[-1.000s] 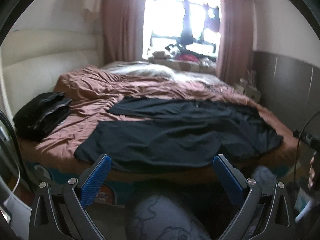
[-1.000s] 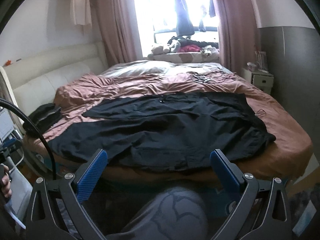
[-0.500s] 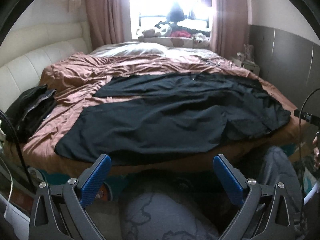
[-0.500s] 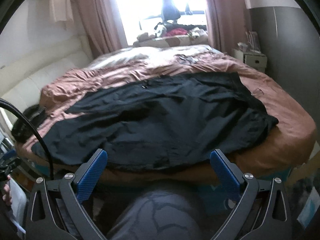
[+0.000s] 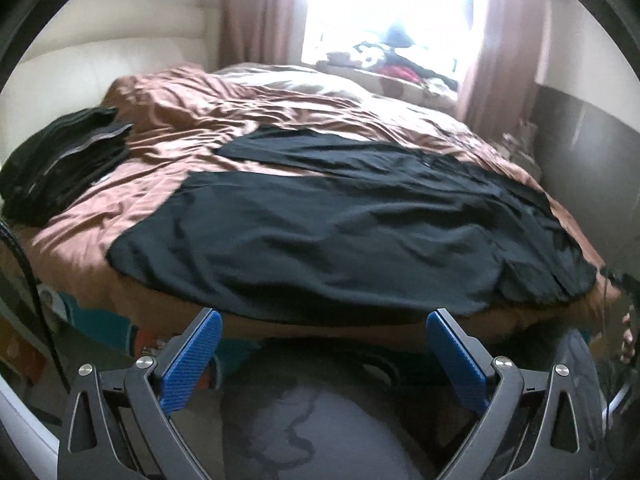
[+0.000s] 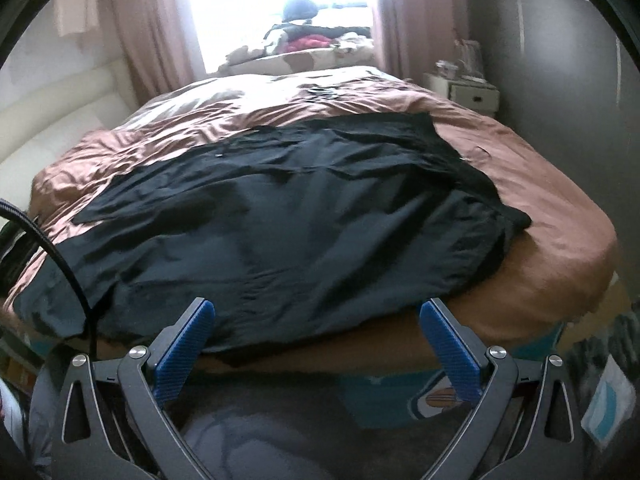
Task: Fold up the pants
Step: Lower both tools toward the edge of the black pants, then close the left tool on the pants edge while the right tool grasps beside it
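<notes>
Left gripper (image 5: 324, 334) and right gripper (image 6: 316, 324), 2 wide-open, empty claws, hover short of black pants (image 6: 280, 216) spread flat across the bed (image 6: 560, 216), likely for folding.

No legible txt, labels, brands or nos. in either view; printed graphic on bed base (image 6: 436, 396), lower right, too blurry to read.

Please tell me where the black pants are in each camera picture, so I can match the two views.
Left wrist: black pants spread across the middle, on the brown bedcover.
Right wrist: black pants fill the centre and left.
Shared landmark: the bright window behind the bed.
</notes>
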A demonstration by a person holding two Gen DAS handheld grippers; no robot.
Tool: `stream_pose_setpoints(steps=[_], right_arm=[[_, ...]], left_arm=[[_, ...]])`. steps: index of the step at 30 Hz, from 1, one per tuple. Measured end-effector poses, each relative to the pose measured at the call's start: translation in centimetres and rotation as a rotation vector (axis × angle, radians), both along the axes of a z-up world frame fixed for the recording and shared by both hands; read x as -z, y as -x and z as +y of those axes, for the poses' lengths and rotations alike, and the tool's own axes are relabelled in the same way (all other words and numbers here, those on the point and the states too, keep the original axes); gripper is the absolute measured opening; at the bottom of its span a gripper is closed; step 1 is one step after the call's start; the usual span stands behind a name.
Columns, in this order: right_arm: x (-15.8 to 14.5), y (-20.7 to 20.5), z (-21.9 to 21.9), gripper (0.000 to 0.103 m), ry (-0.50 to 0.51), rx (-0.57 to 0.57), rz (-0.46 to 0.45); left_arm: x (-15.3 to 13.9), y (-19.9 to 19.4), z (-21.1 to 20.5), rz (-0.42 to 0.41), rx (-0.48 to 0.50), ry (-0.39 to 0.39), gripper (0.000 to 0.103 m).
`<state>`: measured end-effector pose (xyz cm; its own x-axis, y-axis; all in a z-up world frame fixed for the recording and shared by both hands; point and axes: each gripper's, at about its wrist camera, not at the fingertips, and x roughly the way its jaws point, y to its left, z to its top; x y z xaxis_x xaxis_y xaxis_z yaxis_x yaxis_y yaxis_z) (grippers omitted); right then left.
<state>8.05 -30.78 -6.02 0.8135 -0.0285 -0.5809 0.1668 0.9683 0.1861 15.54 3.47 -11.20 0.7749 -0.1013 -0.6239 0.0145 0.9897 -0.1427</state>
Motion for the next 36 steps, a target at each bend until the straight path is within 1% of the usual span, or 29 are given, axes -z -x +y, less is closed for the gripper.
stream_pose_setpoints(steps=[3, 5, 7, 12, 16, 20, 21, 22, 24, 27, 28, 29, 31, 33, 36], right_arm=[[0.1, 0.2, -0.8, 0.103, 0.034, 0.037, -0.014], [0.3, 0.3, -1.4, 0.103, 0.01, 0.038, -0.026], [0.6, 0.6, -2.5, 0.103, -0.029, 0.049, -0.039], [1.2, 0.2, -4.1, 0.103, -0.032, 0.083, -0.01], [1.4, 0.2, -5.7, 0.103, -0.061, 0.107, 0.0], [1.9, 0.0, -7.1, 0.103, -0.084, 0.136, 0.021], [2.0, -0.1, -7.5, 0.103, -0.099, 0.14, 0.027], [2.1, -0.1, -7.8, 0.103, -0.109, 0.146, 0.03], [2.2, -0.1, -8.5, 0.098, -0.128, 0.154, 0.035], [2.6, -0.3, -9.6, 0.095, -0.157, 0.173, 0.045], [2.7, -0.4, -10.0, 0.094, -0.168, 0.185, 0.049], [2.8, -0.4, -10.4, 0.094, -0.177, 0.192, 0.05], [2.8, -0.3, -11.0, 0.089, -0.193, 0.196, 0.046], [3.1, -0.4, -11.9, 0.083, -0.217, 0.2, 0.049], [3.7, -0.6, -13.1, 0.078, -0.254, 0.221, 0.047]], left_arm=[[0.4, -0.5, 2.1, 0.004, -0.055, 0.018, 0.103], [0.7, -0.9, 3.3, 0.013, -0.083, 0.041, 0.103], [1.1, -1.4, 4.5, 0.02, -0.111, 0.069, 0.098], [1.9, -2.2, 7.1, 0.025, -0.167, 0.129, 0.093], [2.9, -3.3, 9.0, 0.054, -0.212, 0.177, 0.081], [4.1, -4.5, 10.5, 0.08, -0.265, 0.224, 0.079], [4.3, -4.7, 11.0, 0.085, -0.279, 0.237, 0.077], [4.7, -5.1, 11.5, 0.092, -0.295, 0.257, 0.071], [5.5, -5.8, 12.3, 0.117, -0.327, 0.282, 0.064], [6.6, -6.2, 13.8, 0.139, -0.403, 0.335, 0.055], [6.9, -6.2, 14.3, 0.136, -0.42, 0.359, 0.051], [7.2, -6.1, 14.8, 0.134, -0.434, 0.385, 0.049], [7.8, -6.2, 15.6, 0.135, -0.456, 0.418, 0.042], [7.9, -5.9, 16.4, 0.116, -0.479, 0.467, 0.039], [7.3, -5.5, 16.9, 0.095, -0.5, 0.476, 0.021]])
